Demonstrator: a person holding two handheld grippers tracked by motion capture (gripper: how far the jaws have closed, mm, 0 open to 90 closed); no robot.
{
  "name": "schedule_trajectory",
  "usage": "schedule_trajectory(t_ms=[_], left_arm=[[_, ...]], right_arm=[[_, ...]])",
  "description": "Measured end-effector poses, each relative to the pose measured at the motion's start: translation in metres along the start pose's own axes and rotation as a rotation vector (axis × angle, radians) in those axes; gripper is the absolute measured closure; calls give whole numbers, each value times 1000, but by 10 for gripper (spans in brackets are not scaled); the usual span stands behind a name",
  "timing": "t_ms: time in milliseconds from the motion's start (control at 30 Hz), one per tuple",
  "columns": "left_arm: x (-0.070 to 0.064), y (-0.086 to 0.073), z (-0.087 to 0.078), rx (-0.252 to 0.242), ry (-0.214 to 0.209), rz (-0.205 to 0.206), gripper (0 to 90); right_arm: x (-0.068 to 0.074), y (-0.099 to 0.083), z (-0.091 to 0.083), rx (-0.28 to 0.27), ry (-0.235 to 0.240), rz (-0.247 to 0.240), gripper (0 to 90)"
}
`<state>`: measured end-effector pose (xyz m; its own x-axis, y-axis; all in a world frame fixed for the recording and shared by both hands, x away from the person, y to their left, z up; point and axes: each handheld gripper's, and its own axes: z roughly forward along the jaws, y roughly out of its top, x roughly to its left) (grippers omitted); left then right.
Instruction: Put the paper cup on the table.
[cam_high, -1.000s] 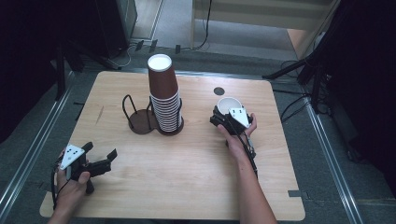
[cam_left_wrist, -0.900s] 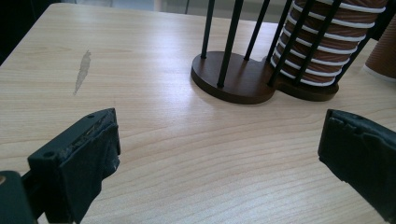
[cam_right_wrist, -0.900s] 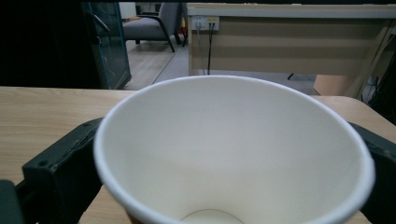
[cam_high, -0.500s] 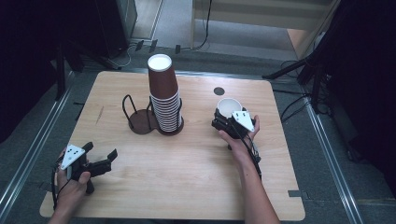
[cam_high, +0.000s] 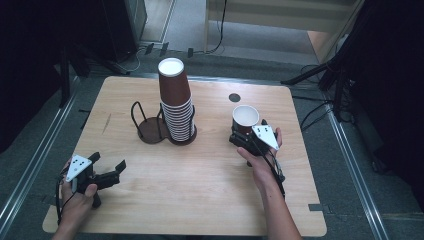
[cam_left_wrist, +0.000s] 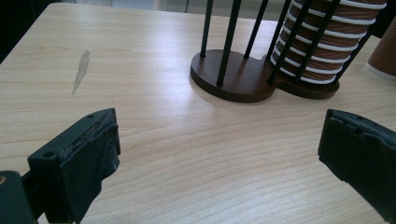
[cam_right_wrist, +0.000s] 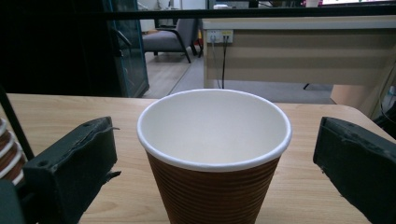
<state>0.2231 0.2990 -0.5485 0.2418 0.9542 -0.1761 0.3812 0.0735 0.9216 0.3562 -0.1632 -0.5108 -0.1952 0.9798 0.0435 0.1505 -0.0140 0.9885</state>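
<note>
Cup (cam_high: 245, 119), a single brown ribbed paper one with a white inside, is standing upright and empty on the right half of the wooden table (cam_high: 200, 200), well apart from the tall stack of cups (cam_high: 176, 107) sitting upside down in one side of the wire holder (cam_high: 150, 127). Right gripper (cam_high: 243, 134) is resting just behind the cup with its jaws spread wide; in the right gripper view the cup (cam_right_wrist: 214, 154) is sitting between the two black jaws with clear gaps on both sides, so nothing is being held. Left gripper (cam_high: 107, 167) is lying low near the front left corner of the table, jaws likewise wide apart and empty, facing the holder's dark base (cam_left_wrist: 233, 79) and the bottom of the stack (cam_left_wrist: 322, 51).

Judged from this position, the step in hand is closing on the single cup. Several risks are arising. A light, empty paper cup is tipping easily, so one jaw touching before the other could push it sideways or knock it over. Squeezing too hard near the rim could be denting the thin wall. Carrying the cup toward the stack at a tilt could be catching the top cup and toppling the tall column, since only thin wires are steadying it.
</note>
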Motion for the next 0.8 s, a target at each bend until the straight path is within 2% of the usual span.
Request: schedule_trajectory(t_ms=[533,800], left_arm=[[0,0,0,2,7,5,0],[0,0,0,6,6,8,0]], right_arm=[[-20,-8,-25,2,-5,20,0],[-36,-16,-40,13,-33,25,0]])
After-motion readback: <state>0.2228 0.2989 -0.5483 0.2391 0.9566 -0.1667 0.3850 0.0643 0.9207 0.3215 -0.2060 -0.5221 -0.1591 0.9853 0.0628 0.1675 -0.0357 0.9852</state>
